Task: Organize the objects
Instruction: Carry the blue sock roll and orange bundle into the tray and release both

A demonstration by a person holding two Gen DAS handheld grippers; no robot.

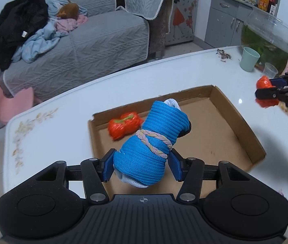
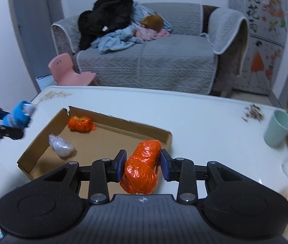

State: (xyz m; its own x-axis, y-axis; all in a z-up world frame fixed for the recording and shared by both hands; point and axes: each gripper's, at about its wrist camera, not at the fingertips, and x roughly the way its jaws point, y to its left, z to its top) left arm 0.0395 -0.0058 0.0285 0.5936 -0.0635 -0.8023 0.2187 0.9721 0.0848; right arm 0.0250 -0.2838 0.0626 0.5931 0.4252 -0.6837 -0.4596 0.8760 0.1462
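White tabletop [image 1: 62,134] with a faint floral print runs under both of my grippers. My left gripper [image 1: 141,162] is clamped on a blue knitted roll [image 1: 154,138] bound with a braided band [image 1: 154,142], held above the near edge of the shallow cardboard tray [image 1: 235,126]. My right gripper [image 2: 142,162] squeezes an orange plastic-wrapped bundle [image 2: 141,168] just over the tray's near right corner. Inside the tray lie a second orange bundle [image 2: 80,124] by the far left corner and a clear plastic wad [image 2: 61,146] nearer the left wall. Farther right on the table stands a pale green cup [image 2: 278,128], with scattered seed husks [image 2: 253,113] beyond it. Past the table sits a grey sofa [image 2: 164,65] heaped with clothes [image 2: 111,24].
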